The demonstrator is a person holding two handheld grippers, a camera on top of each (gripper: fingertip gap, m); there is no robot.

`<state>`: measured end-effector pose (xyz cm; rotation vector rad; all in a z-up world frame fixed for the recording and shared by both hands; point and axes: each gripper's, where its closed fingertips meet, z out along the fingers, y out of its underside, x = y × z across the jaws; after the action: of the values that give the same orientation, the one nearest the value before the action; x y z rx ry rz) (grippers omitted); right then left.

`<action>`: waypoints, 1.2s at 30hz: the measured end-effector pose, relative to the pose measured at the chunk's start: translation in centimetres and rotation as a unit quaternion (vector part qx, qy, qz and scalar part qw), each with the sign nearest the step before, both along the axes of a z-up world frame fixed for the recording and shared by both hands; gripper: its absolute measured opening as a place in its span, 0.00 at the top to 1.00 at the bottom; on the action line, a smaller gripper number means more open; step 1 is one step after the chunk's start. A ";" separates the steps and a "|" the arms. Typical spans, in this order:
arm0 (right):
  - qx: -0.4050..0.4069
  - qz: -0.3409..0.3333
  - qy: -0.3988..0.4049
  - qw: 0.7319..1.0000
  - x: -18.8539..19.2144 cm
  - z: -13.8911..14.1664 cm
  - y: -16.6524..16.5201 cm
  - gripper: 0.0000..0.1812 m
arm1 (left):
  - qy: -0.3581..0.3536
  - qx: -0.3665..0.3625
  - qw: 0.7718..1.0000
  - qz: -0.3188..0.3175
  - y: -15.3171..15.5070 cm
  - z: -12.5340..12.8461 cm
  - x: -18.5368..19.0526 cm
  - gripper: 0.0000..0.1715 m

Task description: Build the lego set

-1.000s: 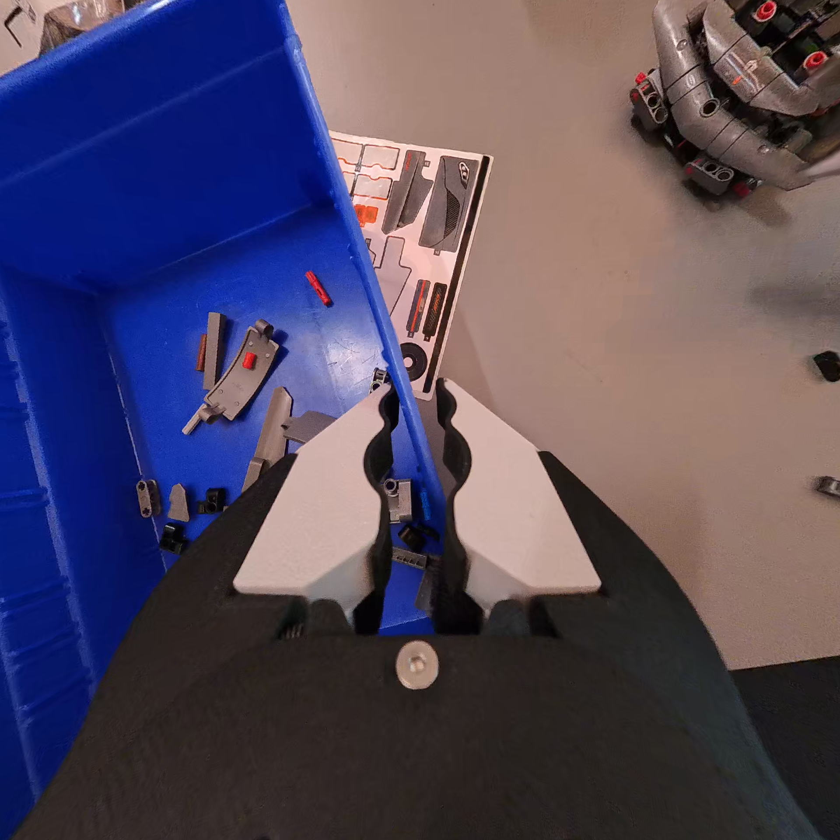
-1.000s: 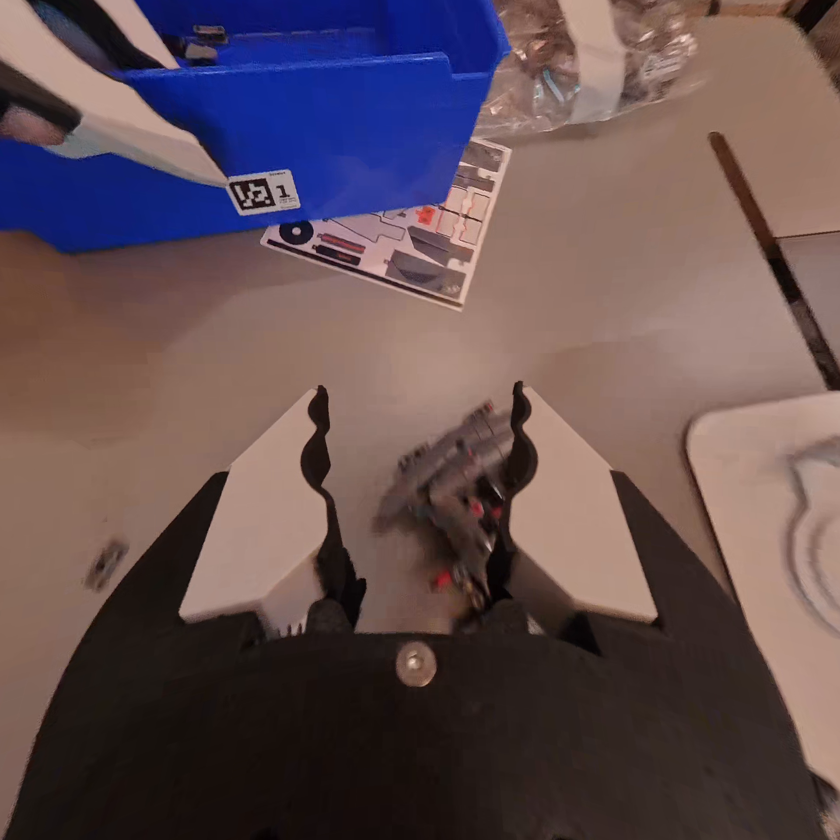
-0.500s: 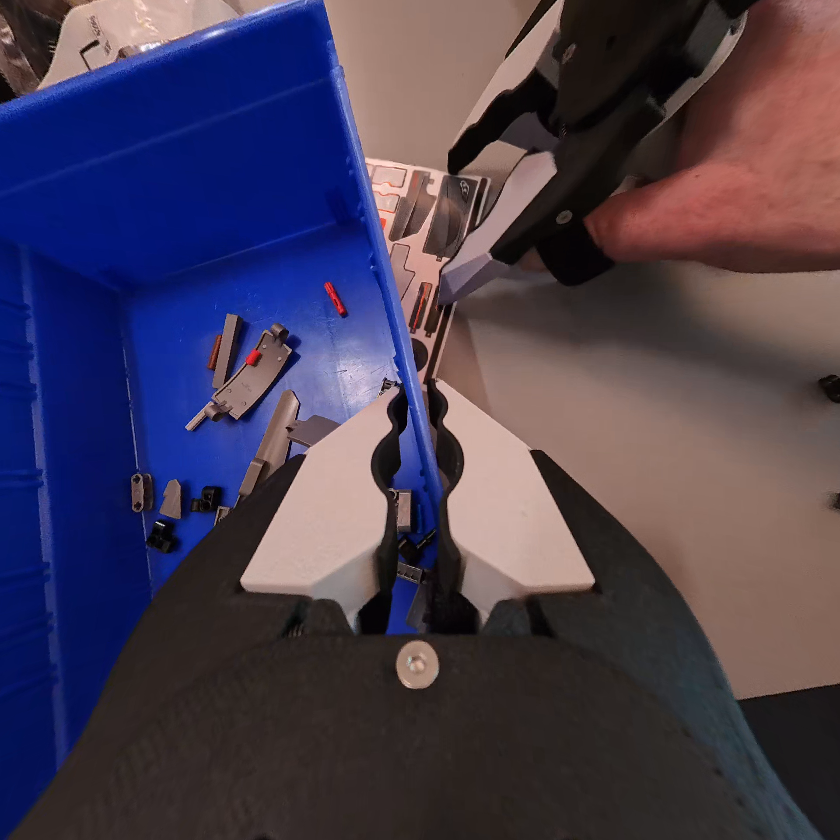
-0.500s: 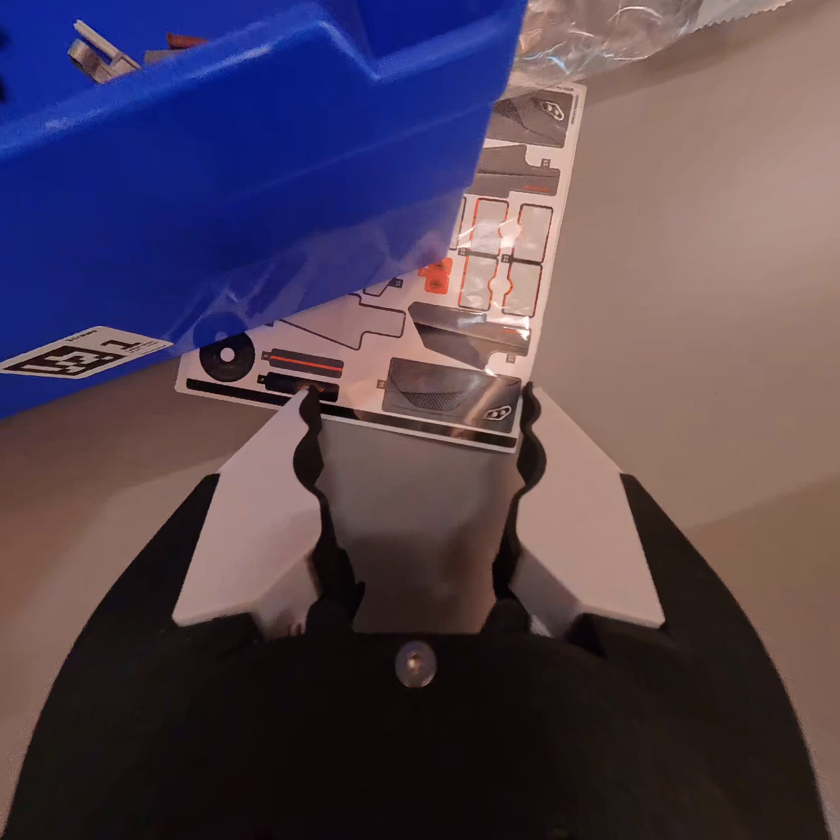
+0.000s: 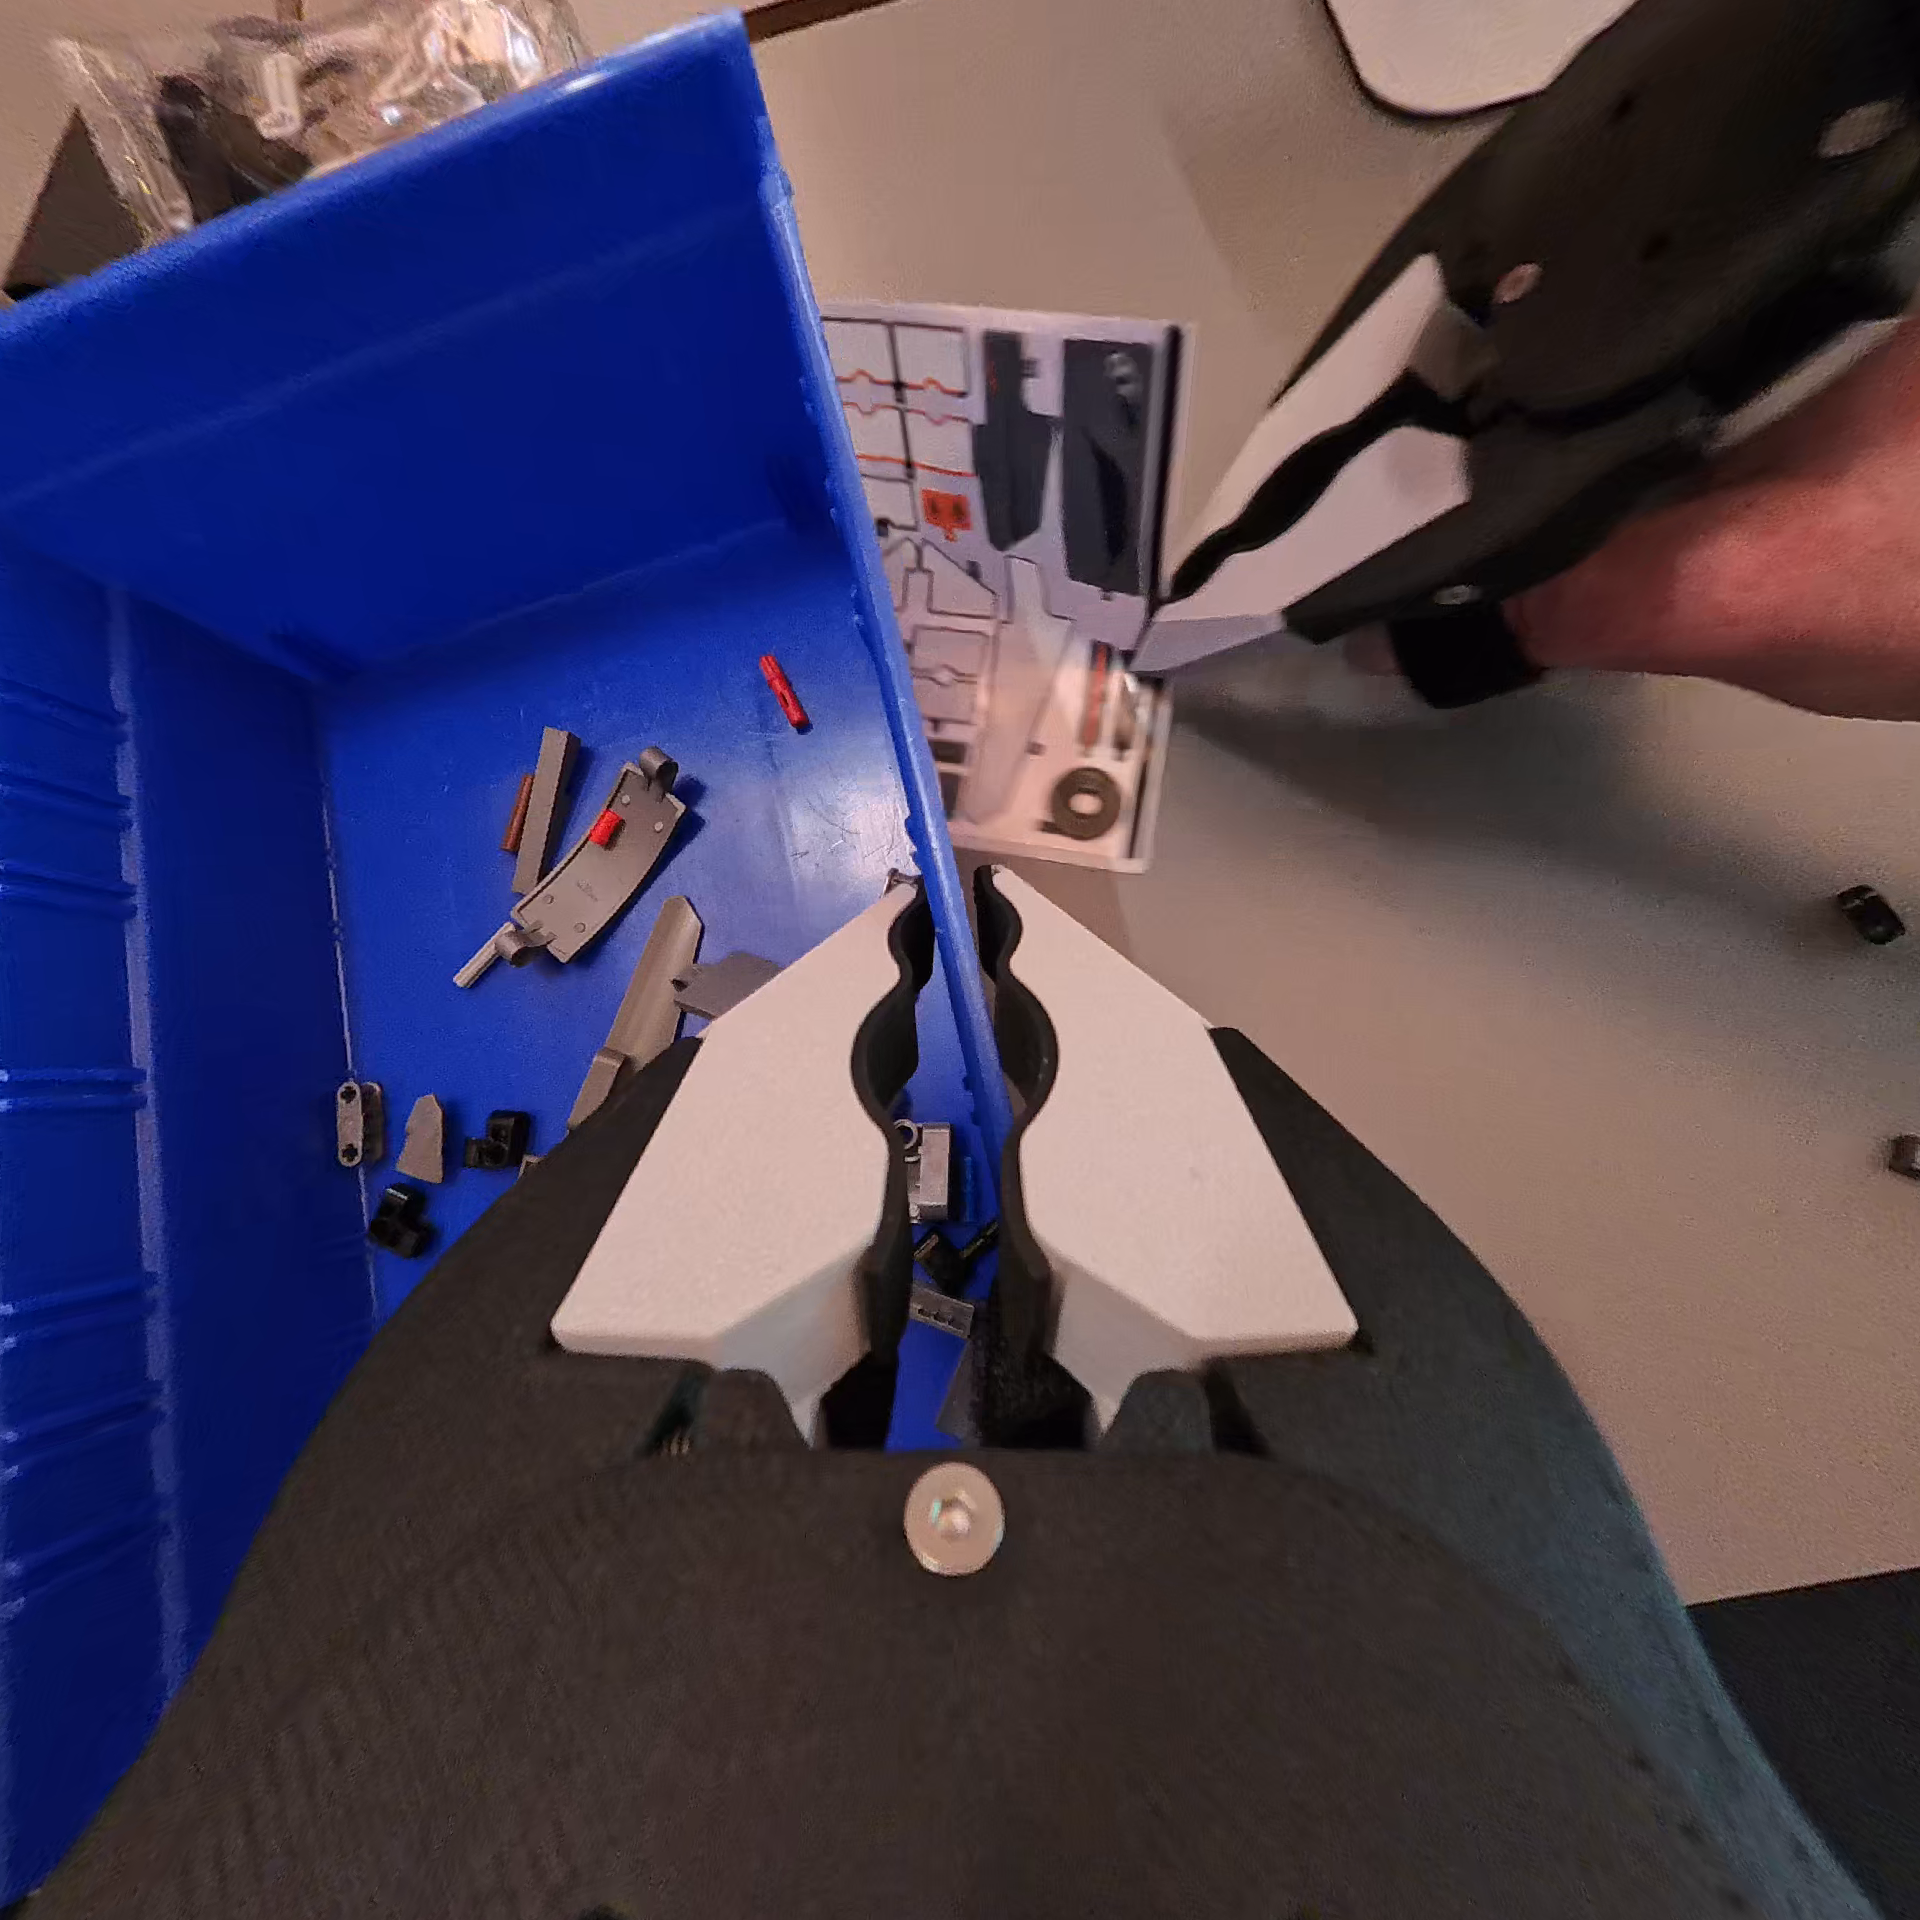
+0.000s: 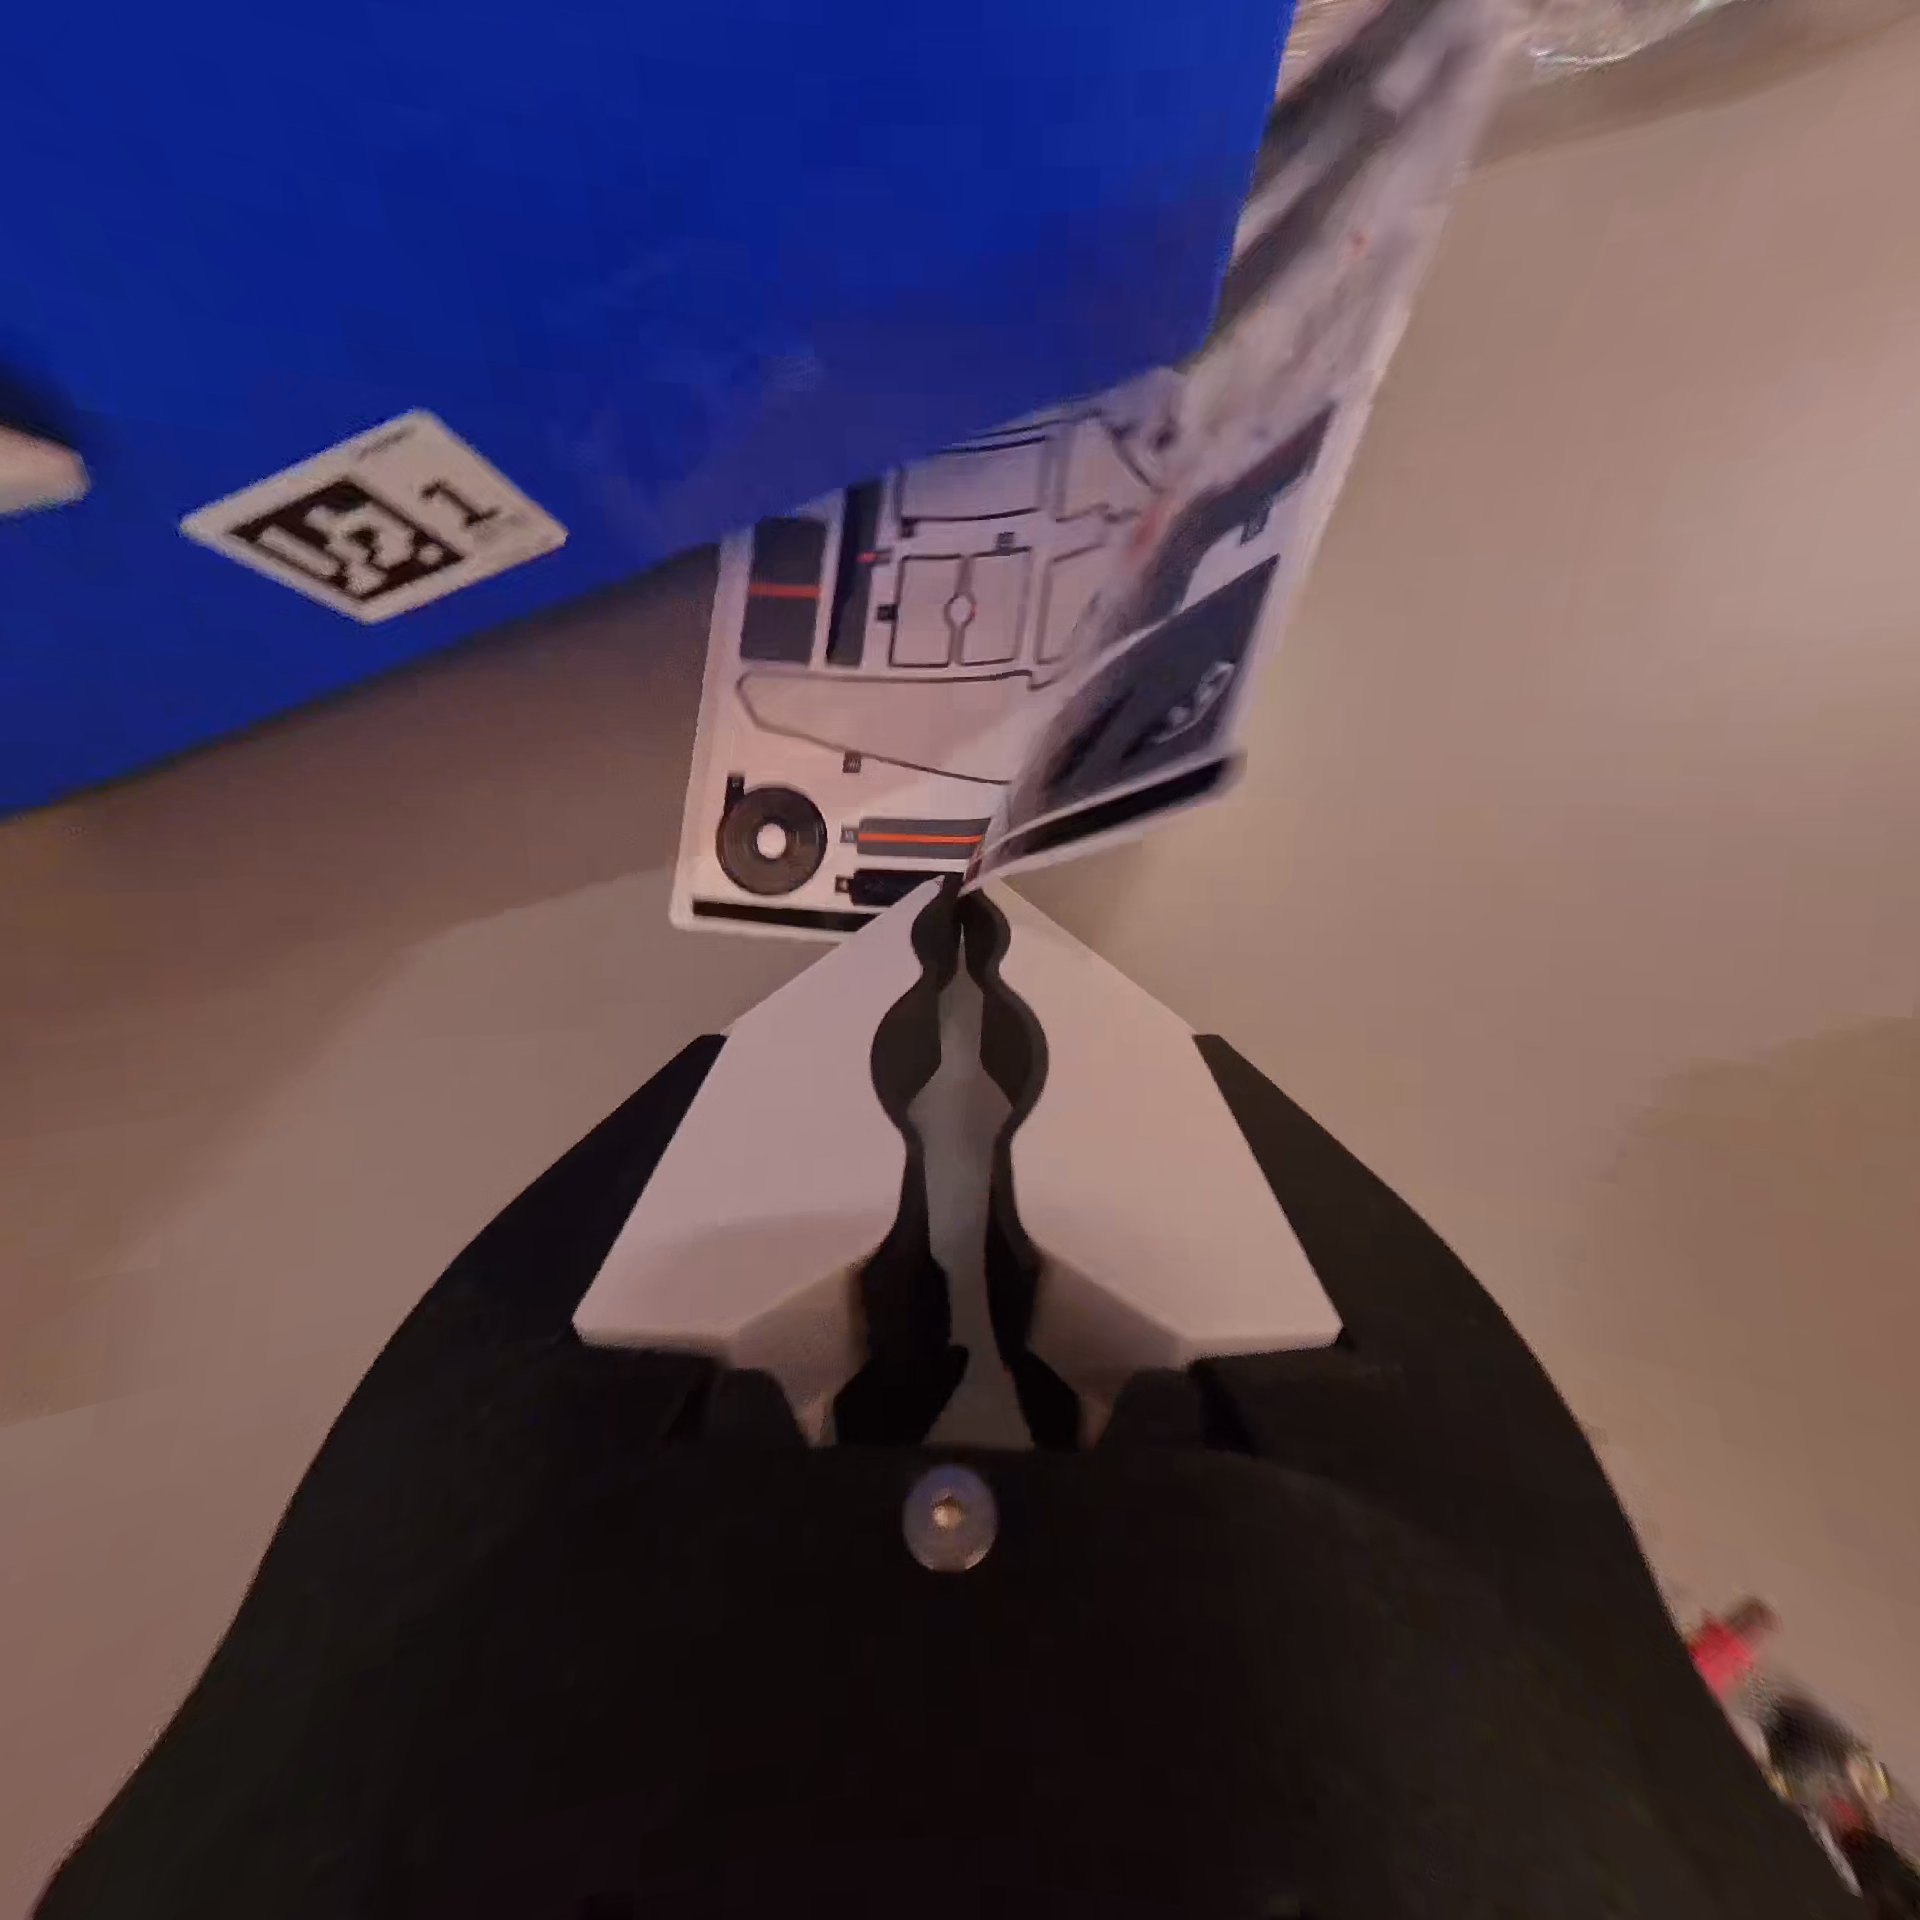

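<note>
R gripper [image 6: 951, 909] has swung in from the model and snapped its fingers onto the sticker sheet [image 6: 831, 748] corner, so stickers come next, prob. L gripper [image 5: 951, 904] now clamps the blue bin [image 5: 416, 468] wall. Inside: grey panels, red pin [image 5: 782, 688], small black bits.

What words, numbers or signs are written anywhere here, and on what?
On the white label stuck to the blue bin: a black square code with small print beside it; I don't repeat writing.
On the sticker sheet: printed shapes with tiny marks, too small to read.
On the grey curved piece inside the bin: a tiny moulded mark, unreadable.
</note>
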<state>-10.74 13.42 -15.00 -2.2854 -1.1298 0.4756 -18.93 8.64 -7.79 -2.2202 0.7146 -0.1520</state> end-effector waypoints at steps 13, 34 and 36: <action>0.028 -0.055 0.271 0.961 14.1 11.5 -7.7 1.00 | 0.056 0.004 0.998 -0.015 0.1 -1.6 1.3 0.96; -0.011 -0.105 0.578 0.810 20.9 12.9 -21.4 1.00 | -0.113 0.242 0.956 -0.118 -7.5 12.0 13.1 0.43; -0.004 -0.103 0.577 0.810 20.4 12.9 -22.4 1.00 | -0.176 0.188 0.954 -0.156 -9.2 10.5 15.4 0.32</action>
<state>9.64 -8.98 -2.11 -1.5399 -0.2330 1.4815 -3.56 -0.61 2.74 -1.6506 0.8130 -0.5127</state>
